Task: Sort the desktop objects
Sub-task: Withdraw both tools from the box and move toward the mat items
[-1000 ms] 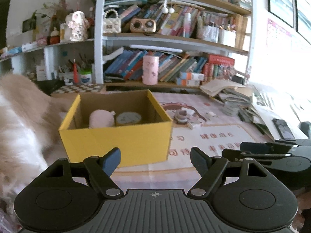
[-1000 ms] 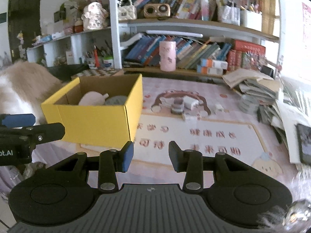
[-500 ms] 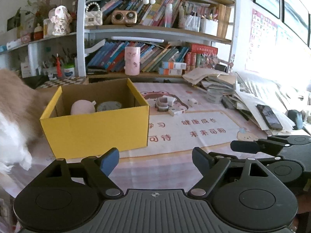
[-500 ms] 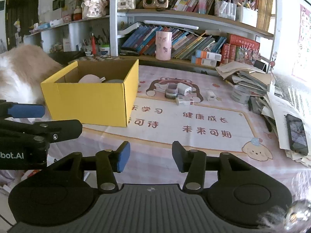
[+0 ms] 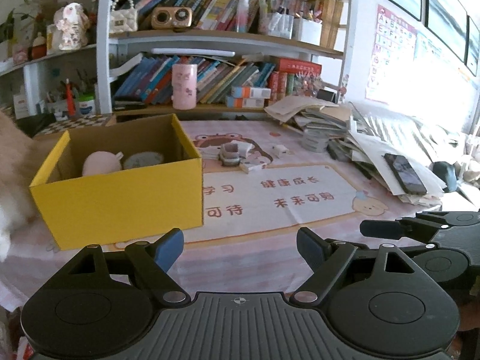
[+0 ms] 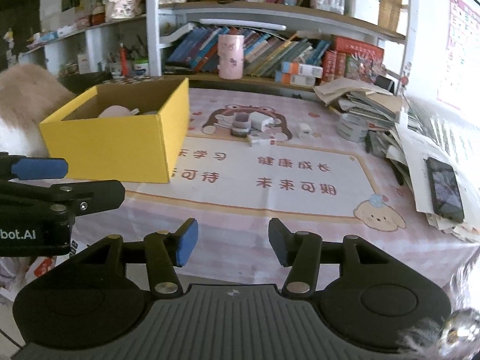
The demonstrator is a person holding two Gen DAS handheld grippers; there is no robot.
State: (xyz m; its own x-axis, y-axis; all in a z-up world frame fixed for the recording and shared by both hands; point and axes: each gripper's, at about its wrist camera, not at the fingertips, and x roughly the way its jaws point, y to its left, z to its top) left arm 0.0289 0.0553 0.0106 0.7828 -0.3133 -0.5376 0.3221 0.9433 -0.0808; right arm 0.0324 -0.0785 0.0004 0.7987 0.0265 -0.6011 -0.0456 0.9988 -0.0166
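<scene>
Both empty: left hand-held gripper point(image 5: 240, 247) spread wide, right hand-held gripper point(image 6: 232, 241) opening w/ nothing between; approach tape roll point(image 6: 241, 126) slow, centre it, then yellow box point(image 6: 120, 147).

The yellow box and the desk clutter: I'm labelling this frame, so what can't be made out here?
- Yellow box: both views show only the tops of a pink item and a round lid; the walls hide the rest.
- Small items on the mat: too small to identify.
- Phone: screen content unreadable.
- Furry shape: cut off by the left edge.
</scene>
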